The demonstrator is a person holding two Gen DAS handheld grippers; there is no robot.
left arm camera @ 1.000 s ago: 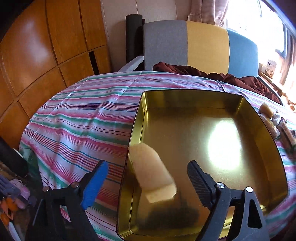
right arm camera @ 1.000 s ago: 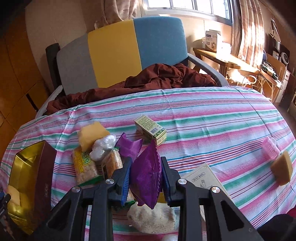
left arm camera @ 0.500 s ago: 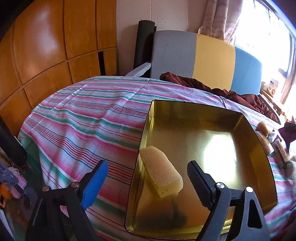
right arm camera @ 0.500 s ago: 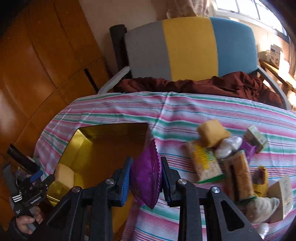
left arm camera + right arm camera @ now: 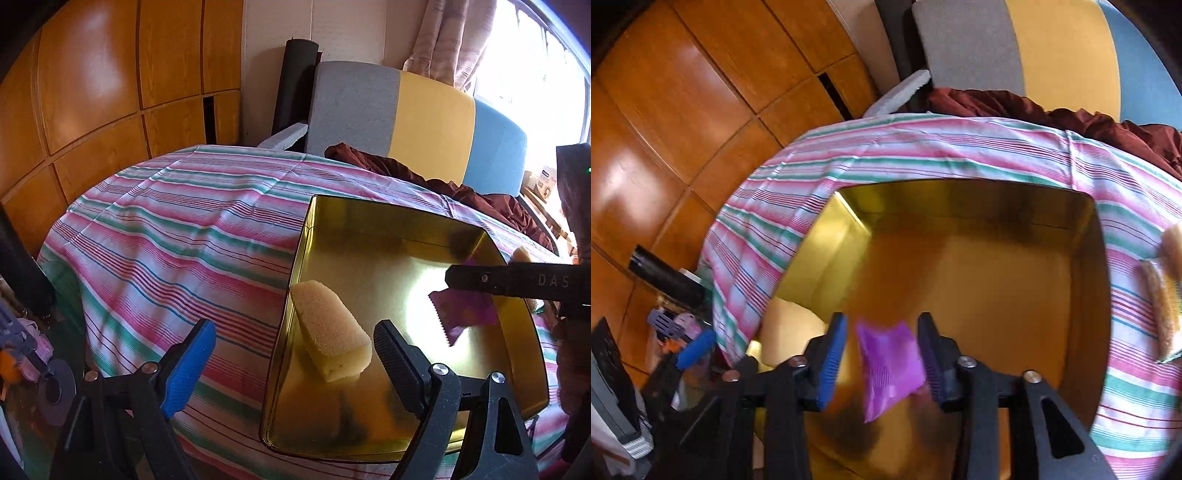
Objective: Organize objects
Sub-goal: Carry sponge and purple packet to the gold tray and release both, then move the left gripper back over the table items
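A: Item one, far left: your left tool [image 5: 291, 354], jaws standing wide apart and holding nothing, over the near left corner of the gold tin [image 5: 369, 206].

B: And the striped cloth [image 5: 177, 236] under it?

A: It covers the bench; the tin sits on it. Item two: the yellow sponge block [image 5: 330, 339], lying in the tin against its left wall. Soft and light by the look, it would squash under a hard squeeze. If you move it, take it across its short sides.

B: Next along?

A: Item three: the purple packet [image 5: 890, 363], the piece now in hand. It hangs over the tin's floor between the jaws of your right tool [image 5: 882, 360], which have just been opening. Both pads now stand clear of it, so I judge it released and dropping. The picture is blurred, so whether one edge still brushes a pad I cannot tell.

B: How does it handle?

A: Thin crinkled foil, light, a little puffy, probably slippery. It flexes instead of holding its shape. Pinch it flat across the body, near the serrated seam, not at a corner.

B: Anything further right?

A: Item four: more snack packets [image 5: 1161, 302] on the cloth just beyond the tin's right wall, not yet sorted.
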